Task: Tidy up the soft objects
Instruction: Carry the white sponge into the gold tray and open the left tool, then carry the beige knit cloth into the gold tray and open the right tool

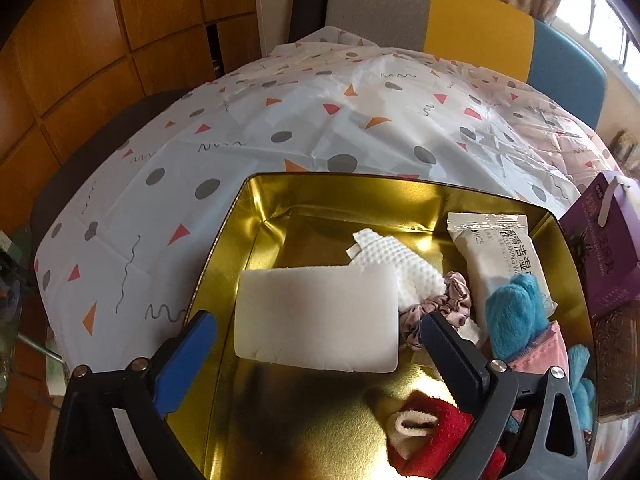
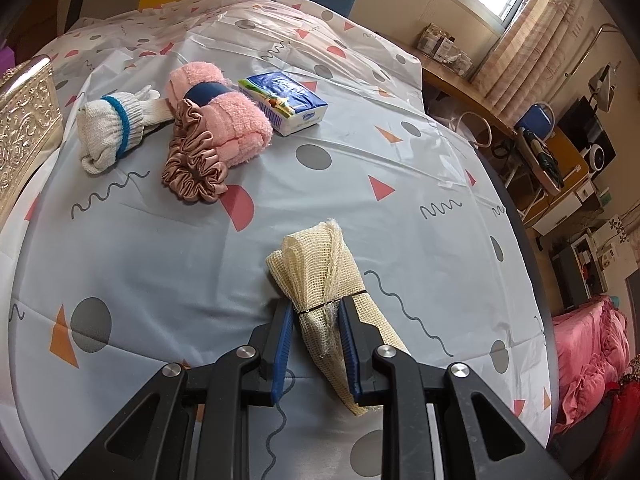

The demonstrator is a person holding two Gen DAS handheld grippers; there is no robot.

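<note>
In the left wrist view, an open gold tin [image 1: 256, 200] holds a white sponge block [image 1: 316, 316], a white waffle cloth [image 1: 384, 256], a pink scrunchie [image 1: 452, 296], a wipes pack [image 1: 500, 256], a blue fuzzy piece [image 1: 512, 312] and a red cloth [image 1: 432, 432]. My left gripper [image 1: 318, 320] stands wide open over the tin, its fingers either side of the sponge without touching it. In the right wrist view, my right gripper [image 2: 316, 306] is shut on a cream mesh cloth bundle [image 2: 312, 264] lying on the table. Beyond it lie a white sock roll [image 2: 104, 132], a pink towel roll [image 2: 228, 120], a brown scrunchie [image 2: 192, 164] and a tissue pack [image 2: 284, 100].
A purple box [image 1: 600, 248] stands right of the tin. The patterned tablecloth [image 1: 320, 128] runs back to grey, yellow and blue chair backs [image 1: 476, 36]. In the right wrist view the tin's embossed outer wall [image 2: 24, 128] is at the left, and the table edge [image 2: 516, 208] drops off at the right.
</note>
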